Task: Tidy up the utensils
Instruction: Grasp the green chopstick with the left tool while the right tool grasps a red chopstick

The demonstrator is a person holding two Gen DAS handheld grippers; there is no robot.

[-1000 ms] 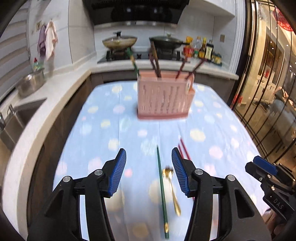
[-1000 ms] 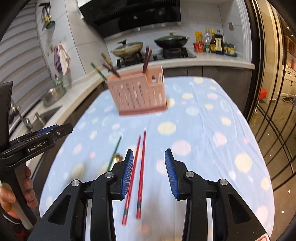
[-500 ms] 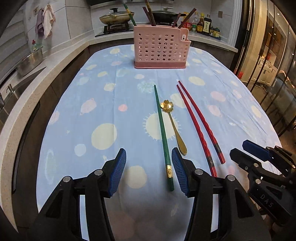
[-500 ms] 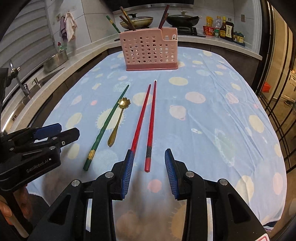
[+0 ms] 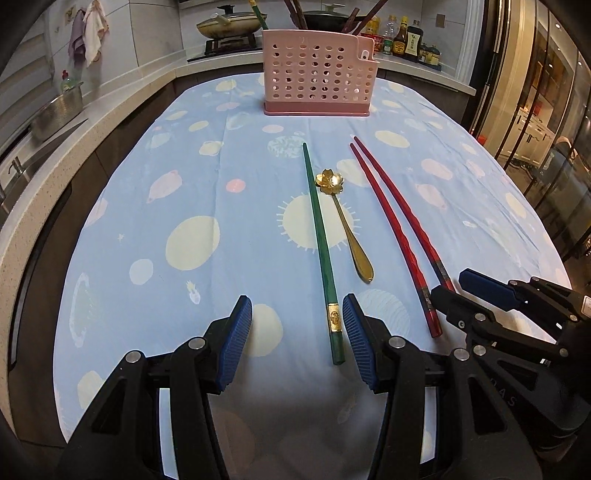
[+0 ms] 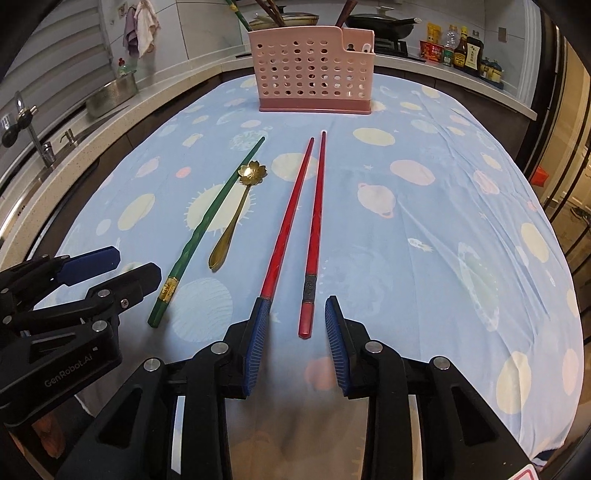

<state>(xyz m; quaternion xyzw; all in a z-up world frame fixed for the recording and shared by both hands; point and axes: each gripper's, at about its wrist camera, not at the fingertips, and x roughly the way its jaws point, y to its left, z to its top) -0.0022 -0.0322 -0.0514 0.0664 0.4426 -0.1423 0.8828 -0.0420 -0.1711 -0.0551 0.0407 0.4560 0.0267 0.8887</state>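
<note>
With the right gripper gapped and just narrowed around the red chopsticks' near ends, and the left gripper apart beside the green chopstick, pinch low, lift level, carry toward the pink holder at twelve o'clock.

We see a kitchen w/ grey tiled walls, pale speckled countertop along left & back, stove w/ pans, sauce bottles, glass doors at right, table under blue dotted cloth.
</note>
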